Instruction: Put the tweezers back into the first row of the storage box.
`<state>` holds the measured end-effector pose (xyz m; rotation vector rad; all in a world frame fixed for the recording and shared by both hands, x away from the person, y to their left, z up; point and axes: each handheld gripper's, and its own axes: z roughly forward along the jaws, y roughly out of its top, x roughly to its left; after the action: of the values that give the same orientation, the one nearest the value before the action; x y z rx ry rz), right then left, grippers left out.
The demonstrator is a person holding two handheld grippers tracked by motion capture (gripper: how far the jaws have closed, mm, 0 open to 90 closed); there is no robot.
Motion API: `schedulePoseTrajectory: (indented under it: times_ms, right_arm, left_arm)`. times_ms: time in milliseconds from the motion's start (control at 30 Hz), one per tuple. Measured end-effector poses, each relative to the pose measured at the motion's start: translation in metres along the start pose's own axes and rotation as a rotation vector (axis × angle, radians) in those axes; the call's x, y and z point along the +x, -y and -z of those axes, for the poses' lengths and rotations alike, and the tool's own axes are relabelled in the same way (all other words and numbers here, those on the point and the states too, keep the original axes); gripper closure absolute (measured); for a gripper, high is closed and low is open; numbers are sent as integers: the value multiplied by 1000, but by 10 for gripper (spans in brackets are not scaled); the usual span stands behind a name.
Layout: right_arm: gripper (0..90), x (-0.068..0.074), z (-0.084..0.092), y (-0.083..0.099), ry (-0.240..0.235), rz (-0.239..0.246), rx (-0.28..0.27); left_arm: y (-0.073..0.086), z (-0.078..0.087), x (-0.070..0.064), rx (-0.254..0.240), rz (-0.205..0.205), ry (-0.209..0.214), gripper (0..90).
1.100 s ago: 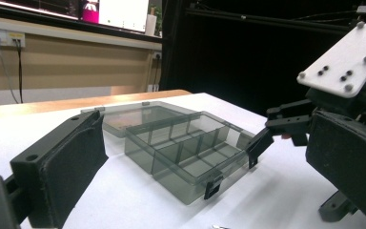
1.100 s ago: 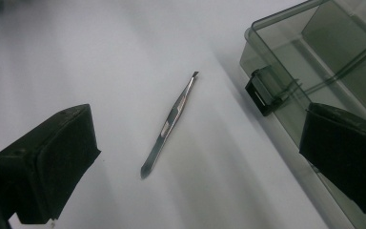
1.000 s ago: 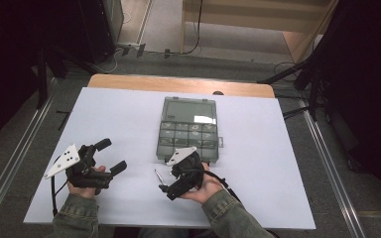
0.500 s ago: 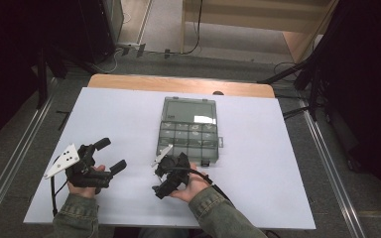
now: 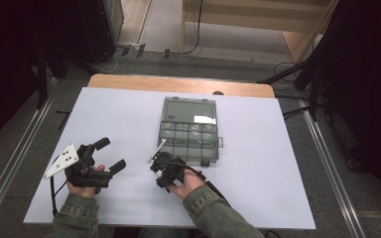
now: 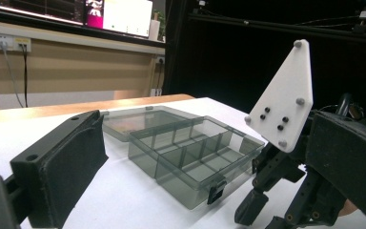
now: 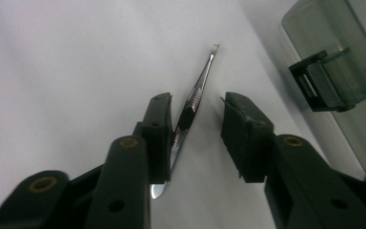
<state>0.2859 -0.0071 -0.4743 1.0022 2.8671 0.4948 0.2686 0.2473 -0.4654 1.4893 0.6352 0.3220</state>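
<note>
open organizer box blocks centre; table right side free.

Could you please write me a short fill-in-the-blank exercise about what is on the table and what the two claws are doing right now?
1. The grey plastic box on the white table lies with its lid ____.
2. The metal tweezers lie between the jaws of the ____ claw.
3. The jaws of the left claw are ____ and hold nothing.
4. Both of the right claw's jaws are spread, so the tweezers are not yet ____.

Missing words: open; right; open; gripped
</note>
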Motion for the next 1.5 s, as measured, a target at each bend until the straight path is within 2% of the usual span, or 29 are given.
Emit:
schedulePoseTrajectory:
  times_ms: [100,133,200,300,567,867,1067,1500]
  right_arm:
    - [750,1,-3,-1,-4,17,28]
    - [838,2,-3,-2,14,28,32]
    - [855,3,-3,-3,18,31,46]
    - [857,5,-2,-4,25,19,59]
    - [857,1,2,0,19,21,41]
    - [857,-12,20,11,13,1,2]
    - [857,-17,32,16,19,12,-20]
    - [873,-35,51,20,29,-34,-60]
  left_arm:
    - [0,0,0,0,-1,1,0]
    - [0,0,0,0,0,1,0]
    - [0,0,0,-1,1,1,0]
    - [0,0,0,0,0,1,0]
    - [0,0,0,3,-2,1,0]
    - [0,0,0,4,-2,0,0]
    - [0,0,1,5,-1,0,0]
    - [0,-1,1,5,-2,1,0]
